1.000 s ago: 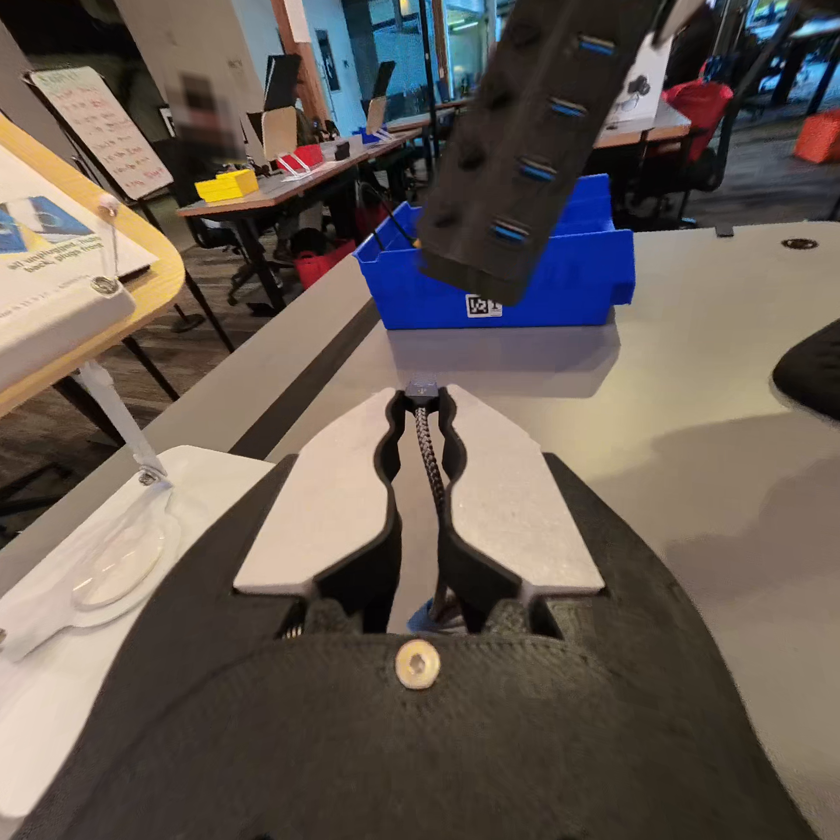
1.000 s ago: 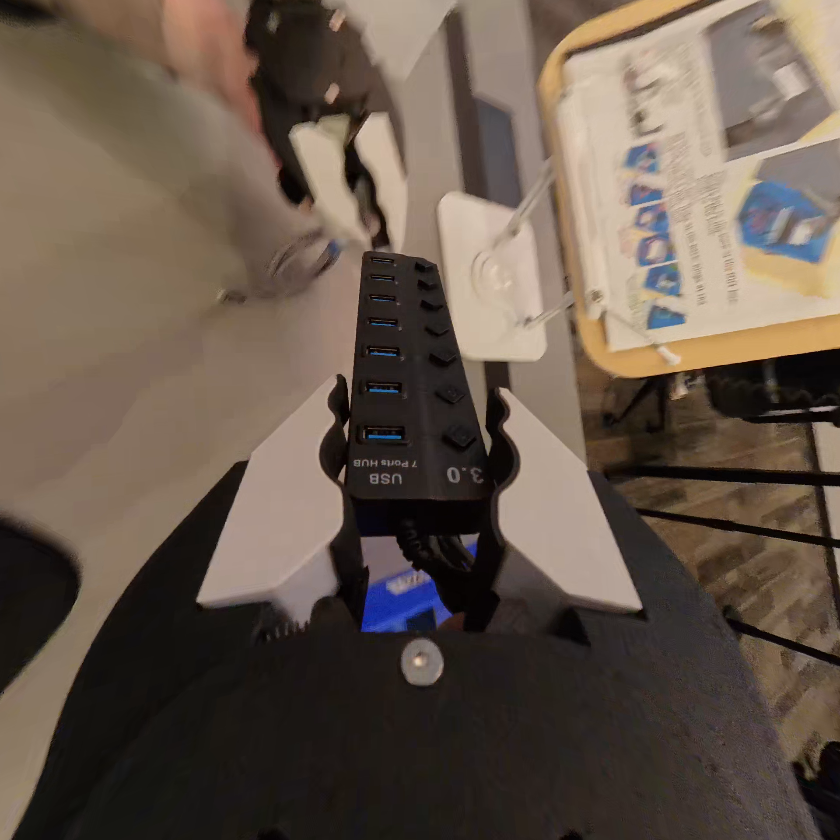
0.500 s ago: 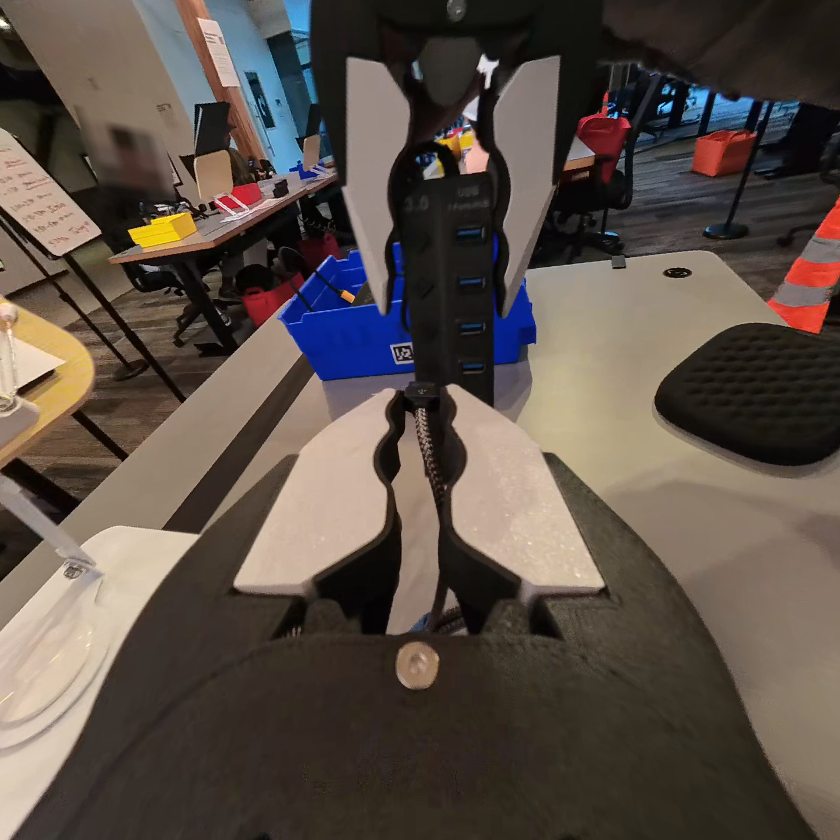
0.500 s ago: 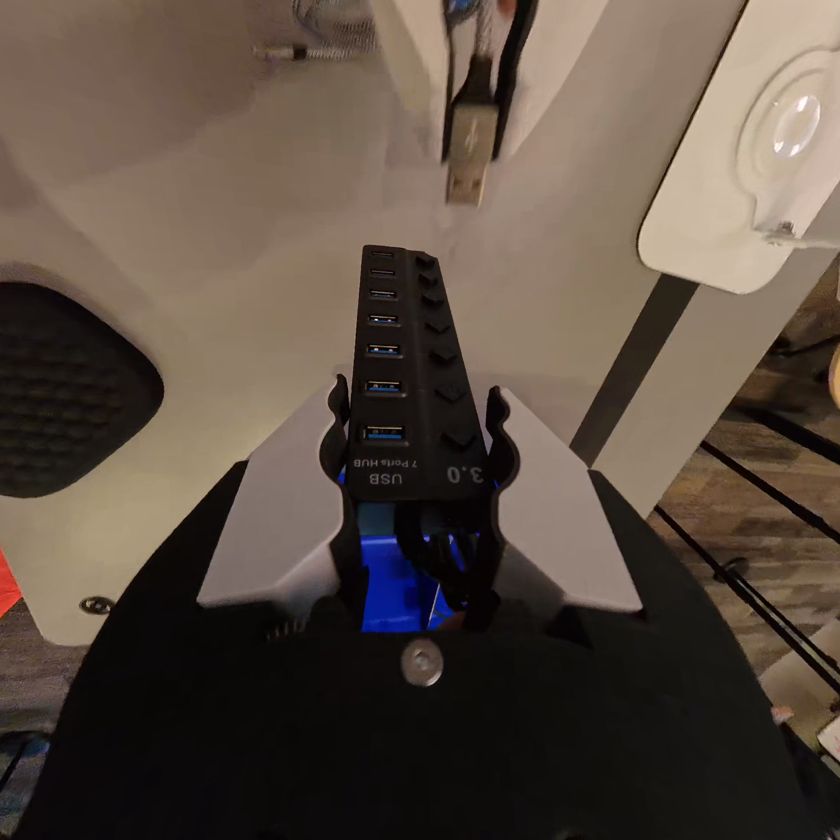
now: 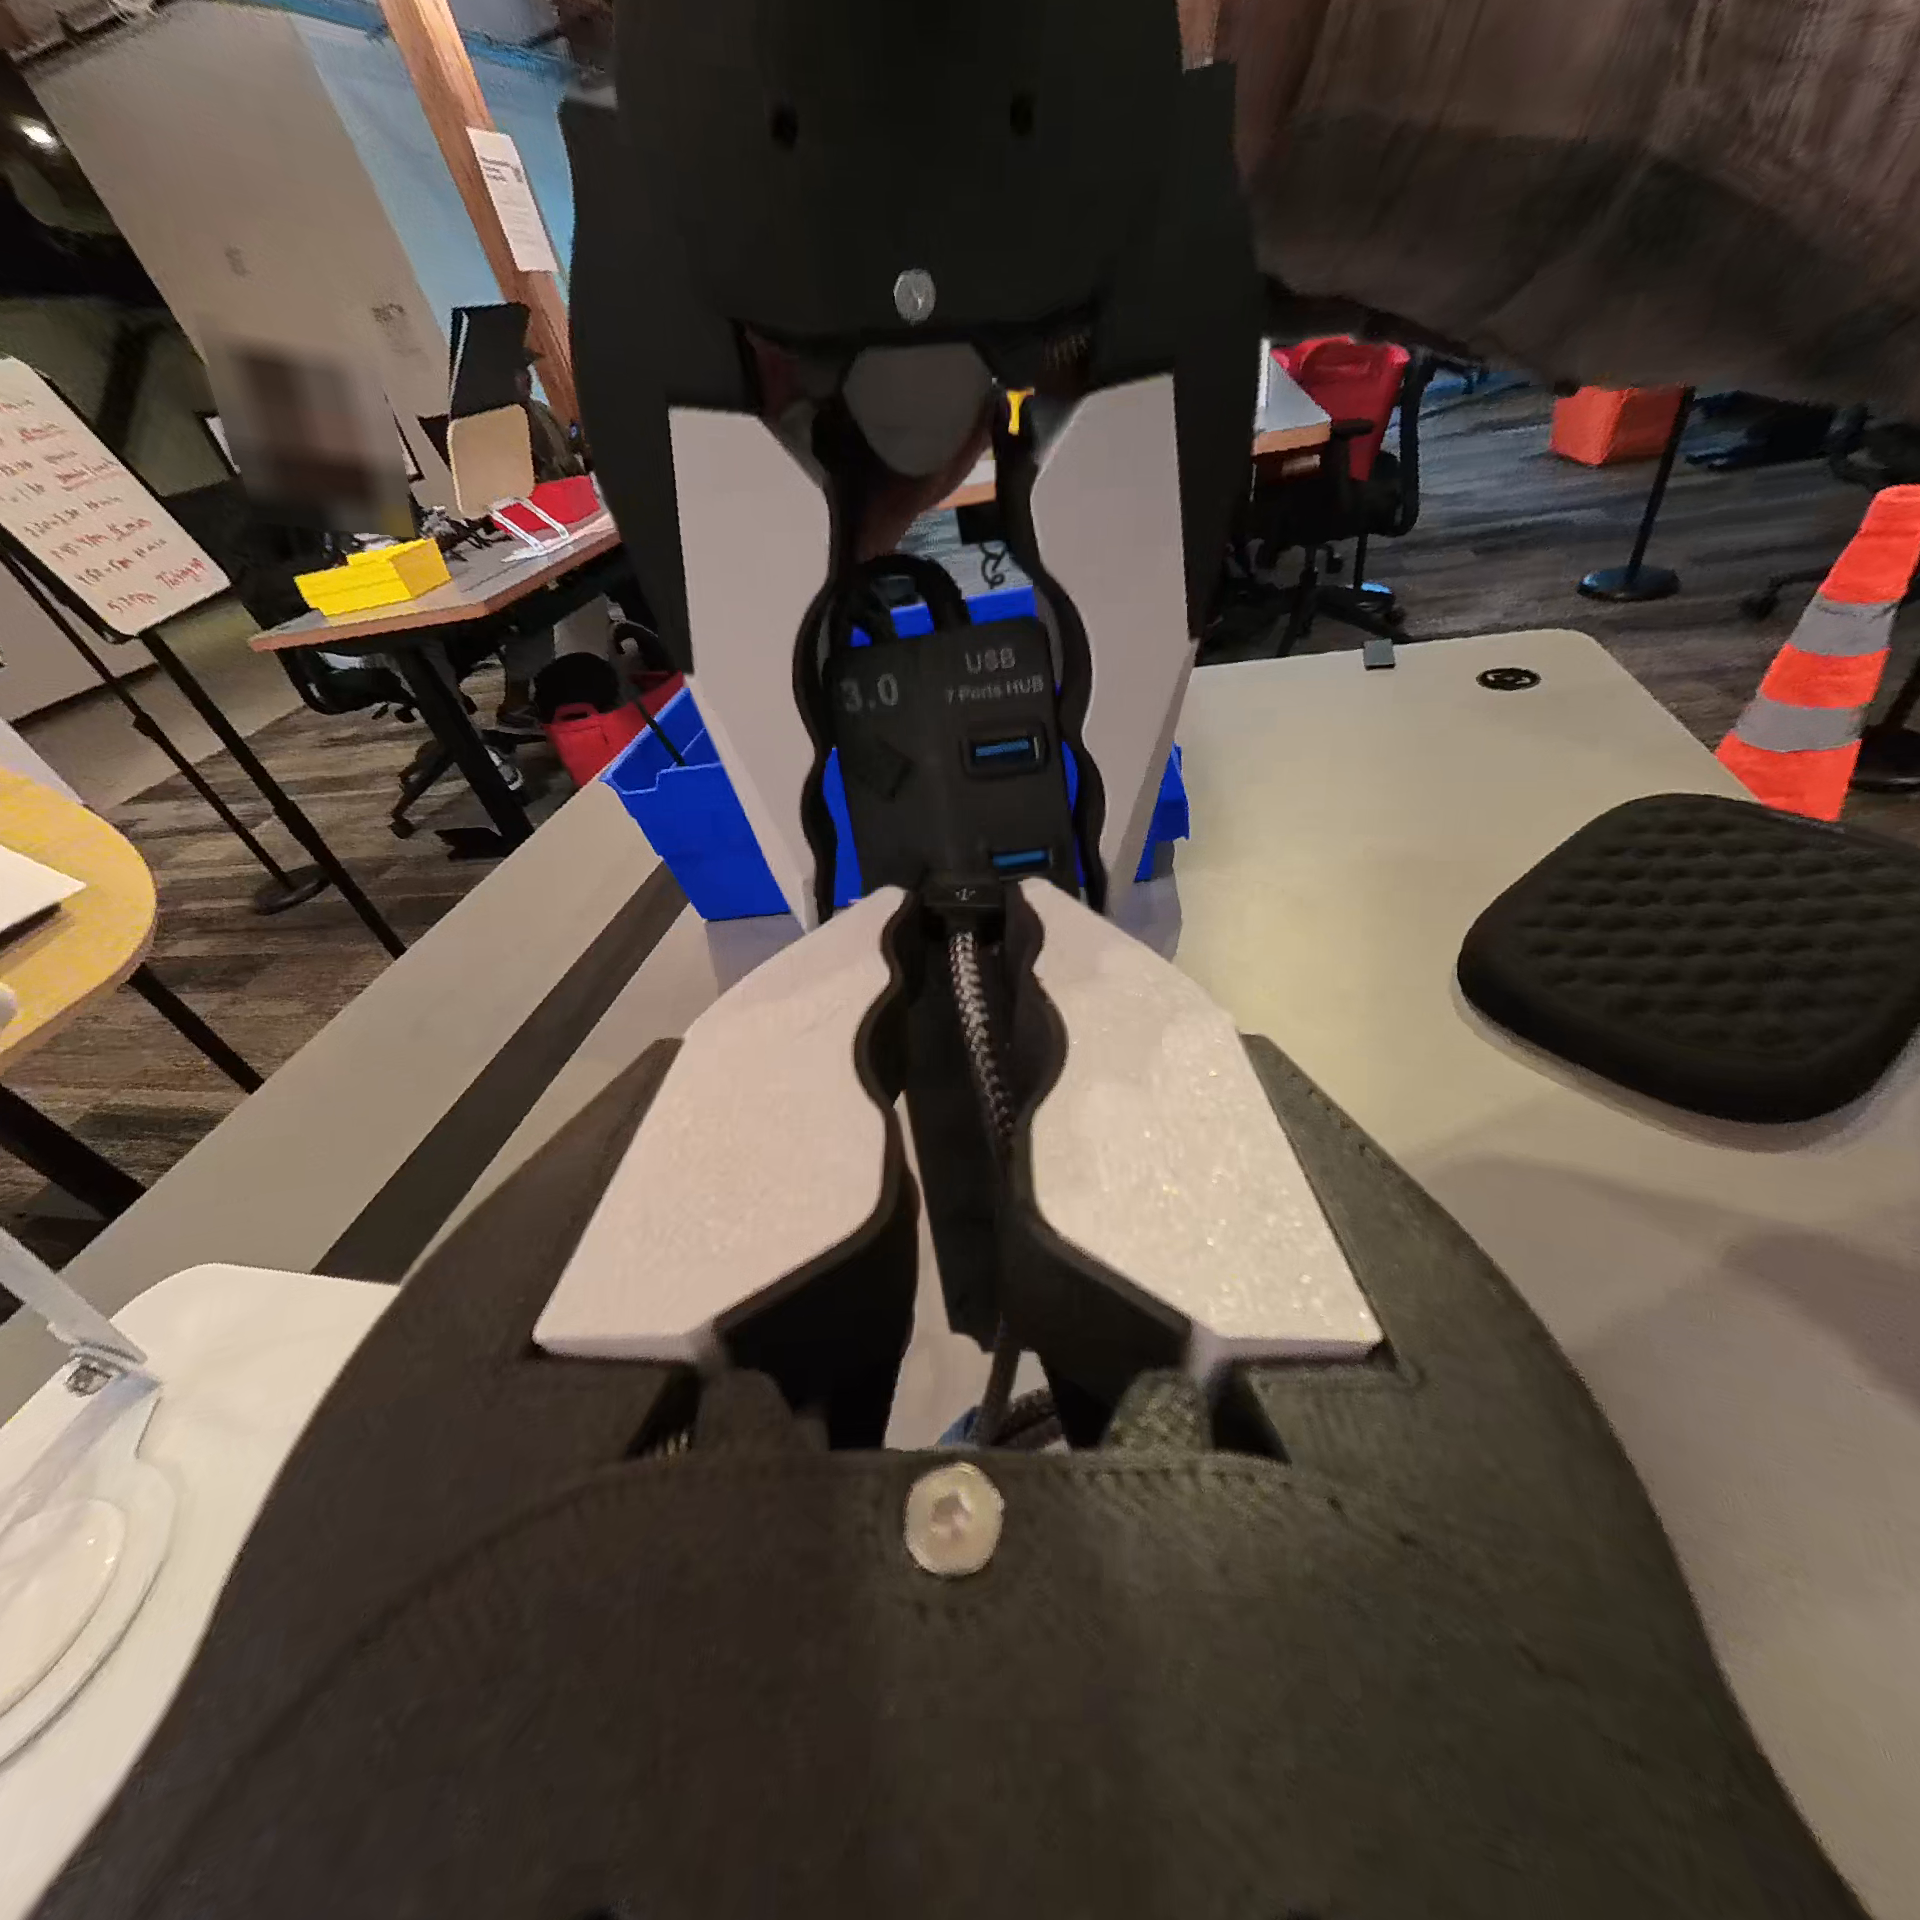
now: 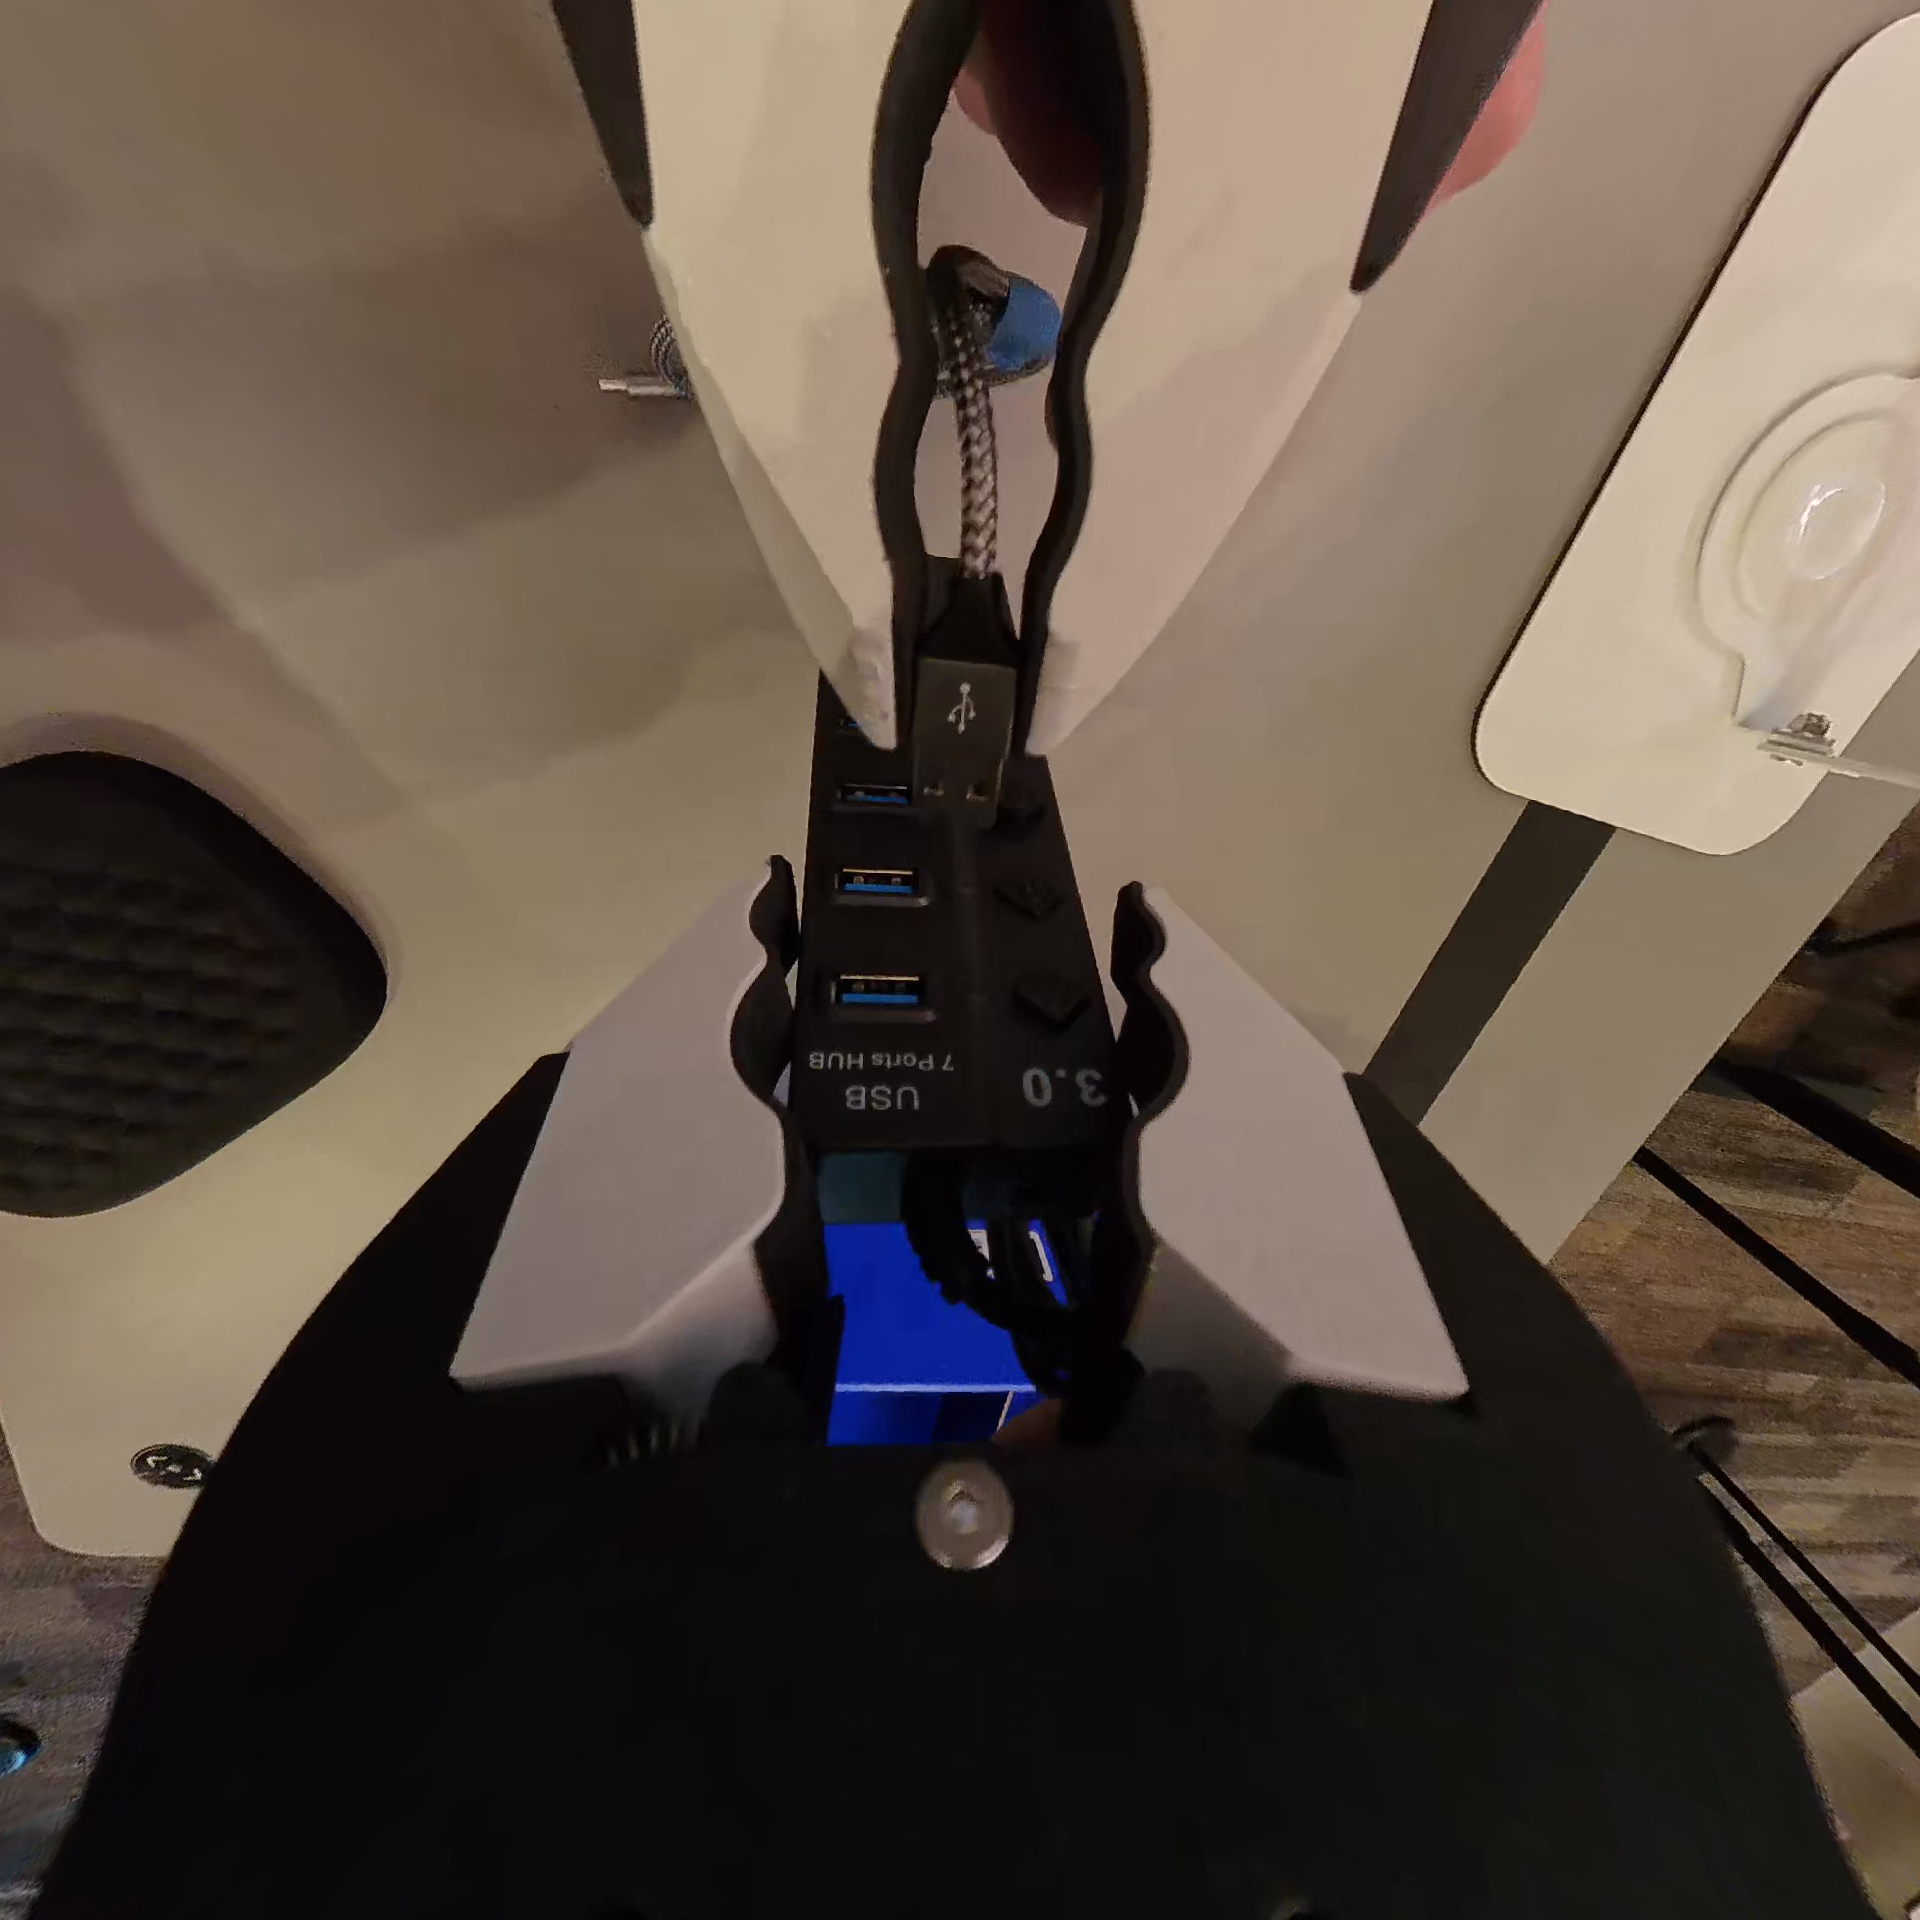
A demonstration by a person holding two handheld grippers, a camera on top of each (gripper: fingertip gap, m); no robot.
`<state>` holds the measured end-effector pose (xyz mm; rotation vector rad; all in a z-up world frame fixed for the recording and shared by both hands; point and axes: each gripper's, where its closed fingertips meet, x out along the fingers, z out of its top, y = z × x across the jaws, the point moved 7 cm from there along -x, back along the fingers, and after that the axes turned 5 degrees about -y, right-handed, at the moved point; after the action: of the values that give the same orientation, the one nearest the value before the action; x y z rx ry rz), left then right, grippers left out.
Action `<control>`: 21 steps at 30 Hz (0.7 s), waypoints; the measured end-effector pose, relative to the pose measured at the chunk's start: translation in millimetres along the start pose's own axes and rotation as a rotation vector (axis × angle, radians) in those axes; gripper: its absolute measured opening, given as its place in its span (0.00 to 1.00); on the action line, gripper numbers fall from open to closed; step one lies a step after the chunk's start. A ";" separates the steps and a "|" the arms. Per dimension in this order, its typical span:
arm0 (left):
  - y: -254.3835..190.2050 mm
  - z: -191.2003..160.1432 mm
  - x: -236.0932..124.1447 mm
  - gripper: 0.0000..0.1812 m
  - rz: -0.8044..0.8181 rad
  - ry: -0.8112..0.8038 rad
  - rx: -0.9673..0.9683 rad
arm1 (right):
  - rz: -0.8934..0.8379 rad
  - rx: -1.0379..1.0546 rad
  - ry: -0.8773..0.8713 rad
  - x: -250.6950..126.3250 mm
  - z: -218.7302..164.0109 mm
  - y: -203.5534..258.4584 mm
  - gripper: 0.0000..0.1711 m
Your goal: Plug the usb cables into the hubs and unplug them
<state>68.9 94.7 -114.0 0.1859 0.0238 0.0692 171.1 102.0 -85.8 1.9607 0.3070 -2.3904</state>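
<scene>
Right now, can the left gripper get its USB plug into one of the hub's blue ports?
Probably yes: the left gripper holds the USB plug just over the hub, beside its unblocked blue ports.

Grey table [image 5: 1403, 790], wood-look floor [image 5: 1507, 561], office desks [image 5: 457, 608].

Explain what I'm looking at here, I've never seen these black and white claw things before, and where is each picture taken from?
These are two hand-held grippers, each with a camera looking forward along its two fingers. A person holds one in each hand; there is no robot arm.

In the left wrist view, the left gripper is shut on a braided USB cable, just behind its plug. Facing it is the right gripper.

In the right wrist view, that right gripper is shut on a black USB hub with blue ports. The plug is at the hub's face, not yet in a port.

Below is a pale table carrying a blue bin and a black pad.
</scene>
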 end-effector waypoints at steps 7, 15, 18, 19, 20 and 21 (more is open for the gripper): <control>-0.9 -0.4 3.1 0.08 0.024 0.010 -0.034 | 0.001 -0.013 0.003 5.9 5.2 -2.9 0.35; 11.2 3.9 1.2 0.08 0.175 -0.052 -0.130 | -0.016 0.008 -0.018 -1.5 -0.7 -12.8 0.35; 15.6 0.9 2.2 0.08 0.254 -0.042 -0.145 | -0.022 0.028 -0.024 -4.3 -8.0 -18.4 0.35; 17.1 -0.5 2.6 0.08 0.283 -0.034 -0.149 | -0.023 0.034 -0.021 -4.2 -10.7 -20.2 0.35; 19.2 -2.1 2.7 0.08 0.321 -0.022 -0.147 | -0.024 0.037 -0.017 -3.5 -13.4 -21.7 0.35; 20.6 -3.7 3.0 0.08 0.351 -0.010 -0.144 | -0.027 0.038 -0.012 -2.6 -15.5 -23.1 0.35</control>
<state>70.4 115.8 -113.8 0.0449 -0.0241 0.4187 183.2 127.1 -83.1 1.9694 0.2922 -2.4413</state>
